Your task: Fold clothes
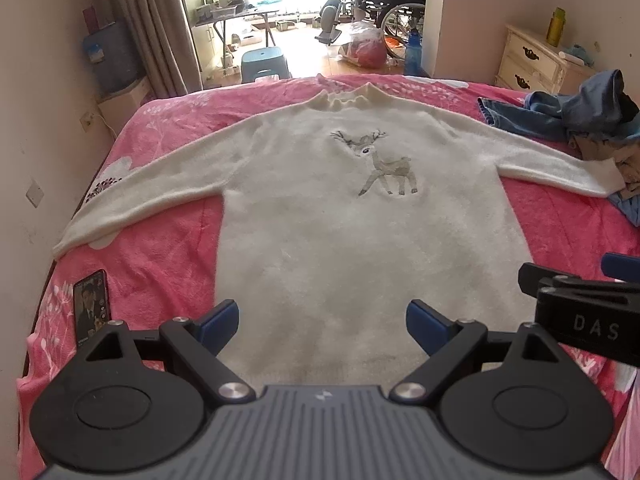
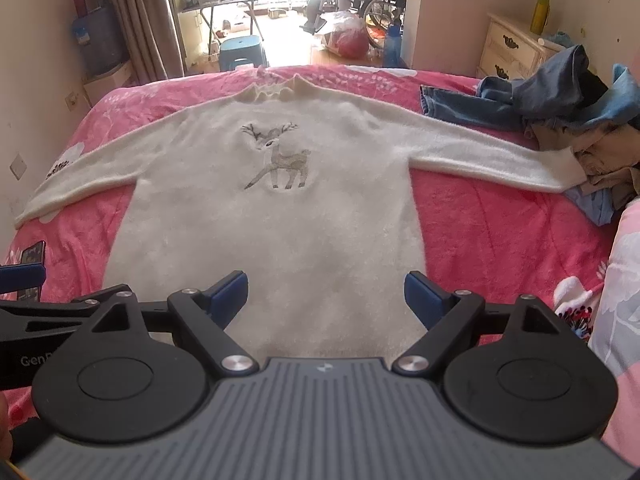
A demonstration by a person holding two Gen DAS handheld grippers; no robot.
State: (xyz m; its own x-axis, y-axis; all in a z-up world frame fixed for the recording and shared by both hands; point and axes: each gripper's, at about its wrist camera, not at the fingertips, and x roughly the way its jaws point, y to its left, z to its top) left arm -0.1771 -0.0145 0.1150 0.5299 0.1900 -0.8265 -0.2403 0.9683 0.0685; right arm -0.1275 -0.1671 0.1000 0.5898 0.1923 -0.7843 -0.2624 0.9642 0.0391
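Observation:
A white fluffy sweater [image 1: 320,220] [image 2: 260,232] with a deer picture lies flat and face up on the pink bed cover [image 1: 160,248] [image 2: 500,224], both sleeves spread out to the sides, collar at the far end. My left gripper [image 1: 322,326] hovers open above the sweater's near hem, nothing between its blue pads. My right gripper [image 2: 326,298] is also open over the hem, a little to the right. In the left wrist view part of the right gripper's body shows at the right edge; the left gripper's finger [image 2: 20,274] shows at the left edge of the right wrist view.
A heap of blue and brown clothes [image 1: 580,120] [image 2: 560,112] lies at the bed's far right, touching the right cuff. A phone [image 1: 91,308] [image 2: 32,256] lies on the cover near the left. A wall runs along the left; a cream dresser [image 1: 532,60] stands beyond the bed.

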